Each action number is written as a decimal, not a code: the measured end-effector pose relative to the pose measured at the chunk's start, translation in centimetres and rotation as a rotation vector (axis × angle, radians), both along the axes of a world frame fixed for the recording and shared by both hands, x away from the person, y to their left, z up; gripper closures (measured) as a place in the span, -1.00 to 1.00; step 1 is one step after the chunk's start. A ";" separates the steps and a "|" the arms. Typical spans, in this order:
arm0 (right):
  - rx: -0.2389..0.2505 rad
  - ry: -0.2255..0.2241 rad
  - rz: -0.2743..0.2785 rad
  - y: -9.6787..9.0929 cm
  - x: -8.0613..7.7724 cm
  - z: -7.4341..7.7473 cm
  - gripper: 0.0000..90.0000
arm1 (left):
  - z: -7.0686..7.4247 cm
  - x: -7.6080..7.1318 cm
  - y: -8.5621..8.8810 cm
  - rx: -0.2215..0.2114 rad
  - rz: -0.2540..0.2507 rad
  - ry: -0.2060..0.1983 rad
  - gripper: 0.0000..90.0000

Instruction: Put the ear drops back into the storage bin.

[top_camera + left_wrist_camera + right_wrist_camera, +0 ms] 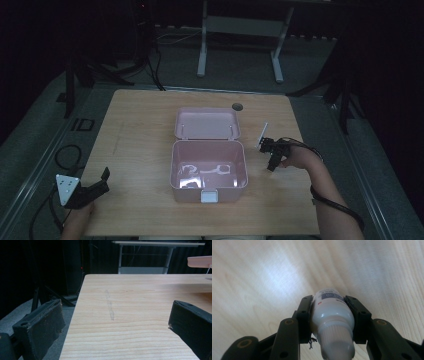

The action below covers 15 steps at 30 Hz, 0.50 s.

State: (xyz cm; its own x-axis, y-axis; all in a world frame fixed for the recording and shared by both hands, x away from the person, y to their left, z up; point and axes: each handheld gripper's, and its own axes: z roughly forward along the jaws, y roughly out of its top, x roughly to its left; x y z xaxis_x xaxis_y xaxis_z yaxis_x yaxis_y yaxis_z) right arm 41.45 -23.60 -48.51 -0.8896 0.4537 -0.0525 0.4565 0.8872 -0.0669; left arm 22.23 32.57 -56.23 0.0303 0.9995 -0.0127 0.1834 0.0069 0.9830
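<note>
I see a small white bottle (332,315) sitting right between the two black fingers (304,317) of my right gripper (329,300). One finger presses on each side of its body, so the bottle is held tight. Its cap end points back at the camera, and its bottom end with the dark label points at the wooden table (262,277) below. From above, my right gripper (272,155) is over the table just to the right of the pink box (209,170). The box is open, and its lid (207,123) lies flat behind it. My left gripper (92,190) is far away at the near left edge. Its fingers (40,327) are wide apart and hold nothing.
</note>
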 end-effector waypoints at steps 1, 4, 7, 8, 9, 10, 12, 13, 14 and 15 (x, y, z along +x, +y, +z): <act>0.009 -0.003 0.037 0.0 -0.3 0.0 0.32 | 0.0 0.0 0.0 0.000 0.000 0.001 -0.99; 0.009 -0.003 0.118 -0.1 -1.2 0.0 0.32 | 0.0 0.0 0.0 0.000 -0.001 0.000 -0.99; -0.004 -0.013 0.188 0.0 -2.2 -0.2 0.32 | 0.0 0.0 0.0 0.000 -0.001 0.001 -0.99; -0.015 -0.019 0.205 0.0 -2.4 -0.2 0.32 | 0.0 0.0 0.0 0.000 0.000 0.001 -0.99; -0.025 -0.020 0.221 0.1 -2.7 -0.3 0.32 | 0.0 0.0 0.0 0.000 -0.001 0.001 -0.99; -0.038 -0.022 0.236 0.1 -3.0 -0.3 0.32 | 0.0 0.0 0.0 0.001 0.000 0.000 -0.99; -0.048 -0.022 0.252 0.2 -3.3 -0.4 0.32 | 0.0 0.0 0.0 0.001 0.000 0.002 -0.99; -0.054 -0.020 0.265 0.2 -3.6 -0.4 0.32 | 0.0 0.0 0.0 0.002 0.000 0.002 -0.99; -0.067 -0.030 0.289 0.3 -4.0 -0.3 0.32 | 0.0 0.0 0.0 0.002 -0.001 0.002 -0.99; -0.070 -0.034 0.308 0.3 -4.3 -0.3 0.32 | 0.0 0.0 0.0 0.002 -0.001 0.002 -0.99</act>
